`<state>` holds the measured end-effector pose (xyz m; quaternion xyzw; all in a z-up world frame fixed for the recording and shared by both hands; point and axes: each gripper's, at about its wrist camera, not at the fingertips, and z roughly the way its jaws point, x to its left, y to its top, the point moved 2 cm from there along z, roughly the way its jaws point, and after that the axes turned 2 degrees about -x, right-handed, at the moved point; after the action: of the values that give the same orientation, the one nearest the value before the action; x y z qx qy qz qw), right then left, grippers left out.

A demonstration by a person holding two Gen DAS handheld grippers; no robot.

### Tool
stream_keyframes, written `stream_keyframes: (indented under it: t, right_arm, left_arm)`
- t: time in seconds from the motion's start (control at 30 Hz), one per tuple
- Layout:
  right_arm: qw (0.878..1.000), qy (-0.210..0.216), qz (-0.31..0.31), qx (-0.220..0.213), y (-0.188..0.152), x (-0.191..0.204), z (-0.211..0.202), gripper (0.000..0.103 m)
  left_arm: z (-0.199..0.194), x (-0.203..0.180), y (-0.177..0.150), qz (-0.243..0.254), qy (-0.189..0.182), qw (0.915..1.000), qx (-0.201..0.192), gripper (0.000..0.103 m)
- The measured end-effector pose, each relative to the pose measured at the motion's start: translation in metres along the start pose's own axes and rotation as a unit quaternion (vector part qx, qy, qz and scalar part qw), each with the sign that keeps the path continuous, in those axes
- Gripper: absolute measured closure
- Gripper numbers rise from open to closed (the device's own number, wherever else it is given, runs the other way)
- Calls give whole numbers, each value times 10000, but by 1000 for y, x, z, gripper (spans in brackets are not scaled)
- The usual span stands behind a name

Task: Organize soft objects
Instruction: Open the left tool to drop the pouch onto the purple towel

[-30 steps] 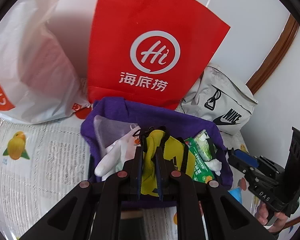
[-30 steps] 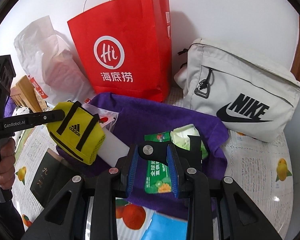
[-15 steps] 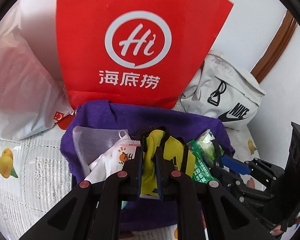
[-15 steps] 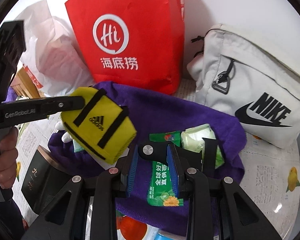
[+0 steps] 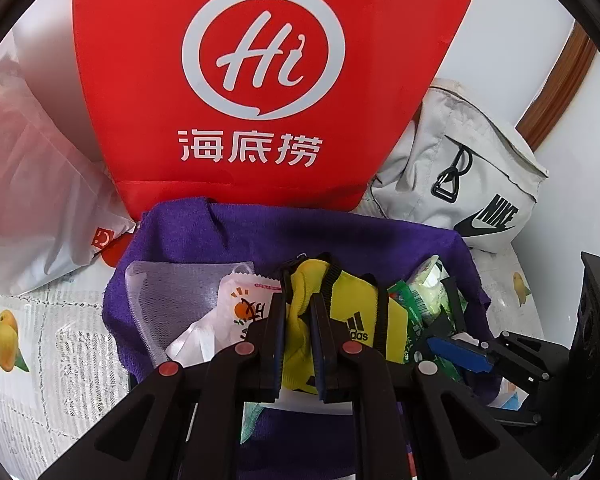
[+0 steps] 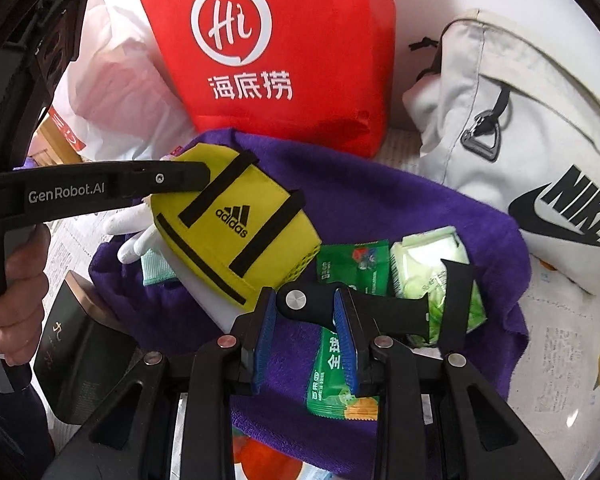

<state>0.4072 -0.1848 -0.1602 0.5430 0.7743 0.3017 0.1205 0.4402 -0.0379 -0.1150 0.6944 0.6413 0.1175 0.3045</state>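
1. The left gripper (image 5: 298, 340) has its jaws narrowed and clamped on a small yellow Adidas pouch (image 6: 236, 236), pinching a bunched fold of the soft fabric.
2. The pouch hangs lifted over a purple towel (image 6: 400, 208) spread on a fruit-print tablecloth (image 5: 40, 344).
3. The right gripper (image 6: 304, 330) is closed on the black handle (image 6: 360, 304) of a tool whose far end rests over a pale green wipes pack (image 6: 424, 264).
4. A green snack packet (image 6: 340, 368) lies flat on the towel beneath the right gripper, and a white glove (image 6: 134, 232) pokes out from behind the pouch.
5. Behind the towel stand a red paper bag (image 5: 268, 80) with a white "Hi" logo, a white plastic bag (image 5: 32, 200) to its left, and a grey Nike bag (image 6: 520, 152) to its right.
6. The step in hand appears to be carrying the pouch toward a bag or a tidy spot.
7. The next move likely calls for a steady carry, since the soft fabric could slip from the pinch, and a clear opening to release into.
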Motion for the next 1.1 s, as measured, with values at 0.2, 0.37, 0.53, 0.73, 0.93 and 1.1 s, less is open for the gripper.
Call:
stream_keyframes:
  t: [0.2, 0.37, 0.53, 0.73, 0.93, 1.1]
  right_arm:
    - [10000, 51, 6, 69, -2, -1, 2, 73]
    - [10000, 36, -6, 87, -2, 0, 1, 73]
    - [10000, 42, -12, 55, -4, -1, -5, 69]
    - [10000, 14, 61, -18, -5, -4, -16, 67]
    - [9998, -21, 186, -62, -10, -10, -26, 64]
    - [9995, -67, 293, -92, -15, -12, -34, 59]
  left_arm:
    - [0, -2, -1, 134, 40, 9999, 13, 83]
    - [2, -3, -4, 144, 34, 9998, 109, 75]
    - [-2, -4, -7, 167, 43, 9998, 131, 72]
    - [-10, -6, -11, 230, 114, 9996, 125, 57]
    - [-19, -10, -17, 328, 237, 9991, 125, 49]
    - [-26, -12, -24, 399, 350, 9985, 135, 43]
